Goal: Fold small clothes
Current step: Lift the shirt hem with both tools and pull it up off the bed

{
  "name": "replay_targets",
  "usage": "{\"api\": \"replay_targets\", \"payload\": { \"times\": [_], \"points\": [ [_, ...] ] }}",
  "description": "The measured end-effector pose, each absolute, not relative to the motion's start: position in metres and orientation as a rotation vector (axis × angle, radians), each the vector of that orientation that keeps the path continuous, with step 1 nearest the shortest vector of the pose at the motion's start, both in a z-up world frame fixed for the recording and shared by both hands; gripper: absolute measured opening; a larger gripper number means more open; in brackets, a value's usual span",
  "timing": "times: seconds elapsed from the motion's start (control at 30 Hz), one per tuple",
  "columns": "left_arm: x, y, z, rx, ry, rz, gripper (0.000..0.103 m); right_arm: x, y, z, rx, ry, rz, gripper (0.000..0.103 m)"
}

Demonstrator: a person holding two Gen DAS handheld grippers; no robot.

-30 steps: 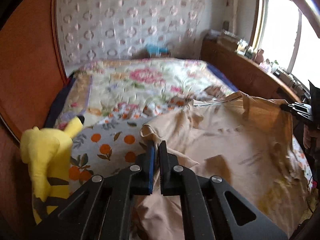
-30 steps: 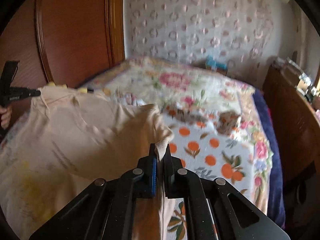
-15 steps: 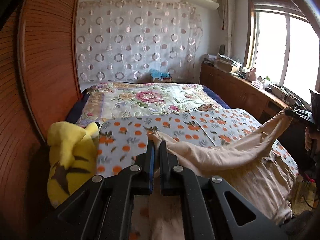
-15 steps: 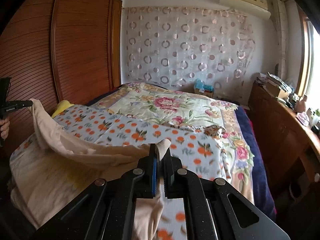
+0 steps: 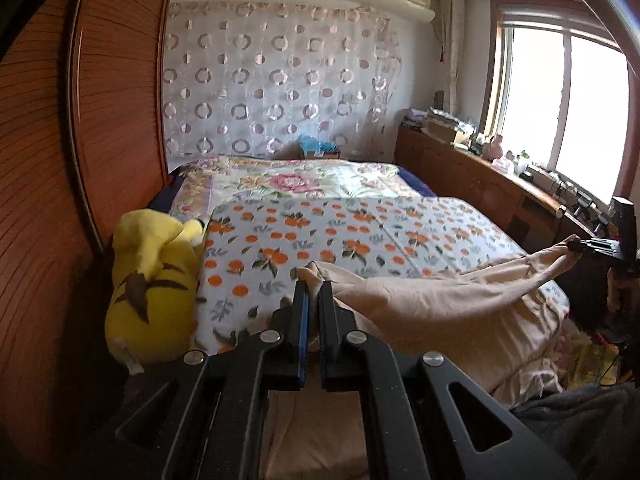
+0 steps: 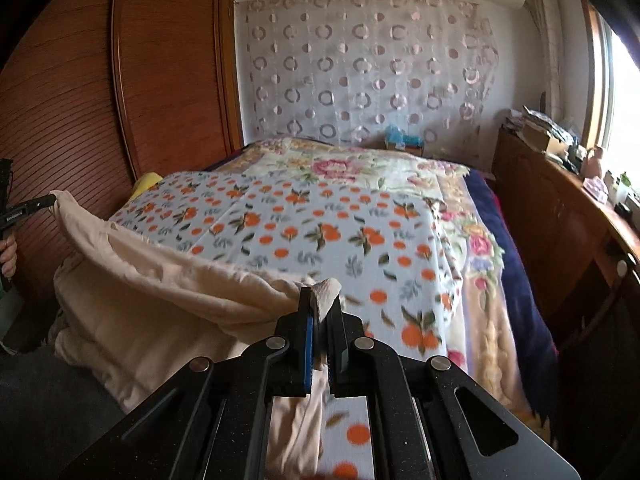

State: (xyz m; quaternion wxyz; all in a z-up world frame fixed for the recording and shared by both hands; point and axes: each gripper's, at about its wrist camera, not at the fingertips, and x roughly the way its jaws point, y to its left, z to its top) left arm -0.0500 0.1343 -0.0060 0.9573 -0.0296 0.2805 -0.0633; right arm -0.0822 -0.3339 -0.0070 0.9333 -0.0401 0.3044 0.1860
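Note:
A beige garment [image 5: 432, 300] hangs stretched between my two grippers over the near end of the bed; it also shows in the right wrist view [image 6: 160, 288]. My left gripper [image 5: 312, 292] is shut on one corner of it. My right gripper [image 6: 322, 304] is shut on the other corner, a ribbed cuff or hem sticking up between the fingers. In the left wrist view the right gripper [image 5: 580, 245] holds the cloth at the far right. In the right wrist view the left gripper [image 6: 40, 203] holds it at the far left. The garment's lower part drapes over the bed's near edge.
The bed carries an orange-print blanket [image 5: 360, 236] and a floral quilt [image 5: 296, 180]. A yellow plush toy [image 5: 148, 280] lies at the bed's left by the wooden wardrobe [image 5: 60, 200]. A wooden sideboard [image 6: 560, 220] with clutter runs along the right under the window.
Both grippers have pulled back and down toward the near end of the bed with the garment. It was spread wide and high; now it sags low as a stretched band.

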Motion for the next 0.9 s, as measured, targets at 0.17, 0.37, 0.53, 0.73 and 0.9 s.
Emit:
{"api": "replay_targets", "payload": {
  "times": [0.17,0.37,0.53,0.73,0.9],
  "points": [
    [-0.044,0.137,-0.027,-0.06,0.633,-0.081,0.008,-0.082,-0.319,-0.021,-0.15,0.717,0.382,0.005],
    [-0.029,0.146,-0.023,-0.027,0.638,-0.071,0.055,-0.062,-0.317,-0.007,-0.15,0.713,0.378,0.049],
    [-0.012,0.146,-0.025,-0.023,0.643,-0.097,0.077,-0.037,-0.316,-0.001,-0.152,0.69,0.377,0.054],
    [0.023,0.145,-0.049,-0.012,0.703,-0.104,0.079,0.008,-0.314,-0.027,-0.146,0.735,0.377,0.055],
    [0.053,0.149,-0.075,-0.002,0.78,-0.089,0.079,0.037,-0.307,-0.061,-0.147,0.826,0.389,0.055]
  ]
}}
